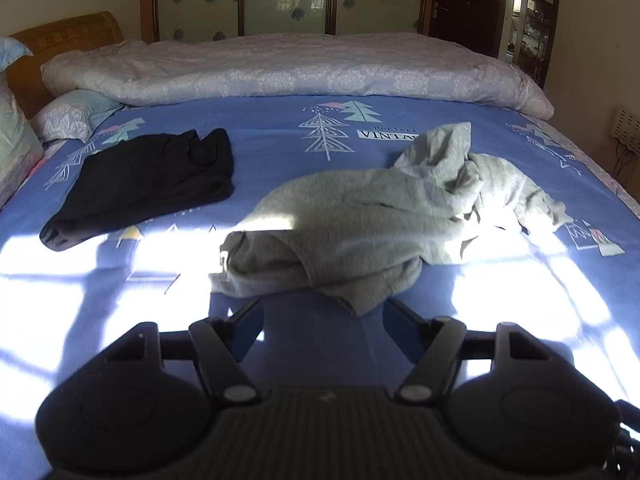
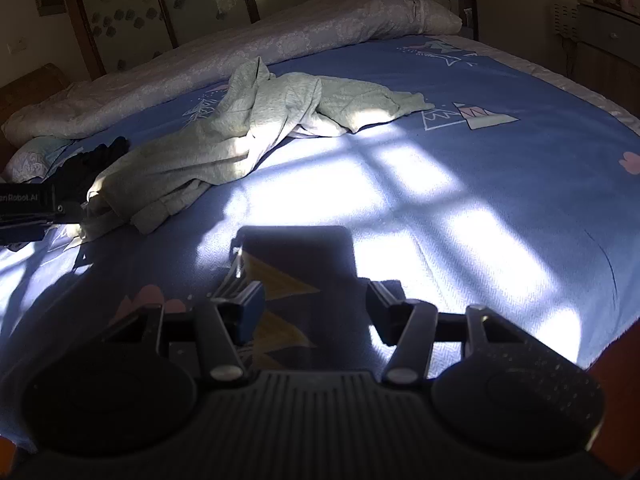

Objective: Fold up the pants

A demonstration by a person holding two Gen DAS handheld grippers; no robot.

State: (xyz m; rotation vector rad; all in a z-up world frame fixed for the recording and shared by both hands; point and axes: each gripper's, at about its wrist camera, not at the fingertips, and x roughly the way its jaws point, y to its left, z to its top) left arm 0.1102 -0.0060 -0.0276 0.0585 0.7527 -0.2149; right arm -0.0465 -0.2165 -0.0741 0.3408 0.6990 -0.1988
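Note:
Grey-green pants point(image 1: 360, 216) lie crumpled on the blue bed sheet point(image 1: 280, 132), stretching from the near middle to the far right. They also show in the right wrist view point(image 2: 224, 136), at the upper left. My left gripper point(image 1: 322, 320) is open and empty, its fingertips just short of the pants' near edge. My right gripper point(image 2: 316, 304) is open and empty above bare sheet point(image 2: 480, 200), well to the right of the pants. The left gripper's body point(image 2: 28, 208) shows at the left edge of the right wrist view, beside the pants.
A black garment point(image 1: 144, 184) lies folded on the sheet at the left. A rolled pale quilt point(image 1: 288, 68) runs along the far side of the bed. Pillows point(image 1: 68, 116) and a wooden headboard point(image 1: 60, 40) are at the far left. The bed's edge point(image 2: 592, 92) is at right.

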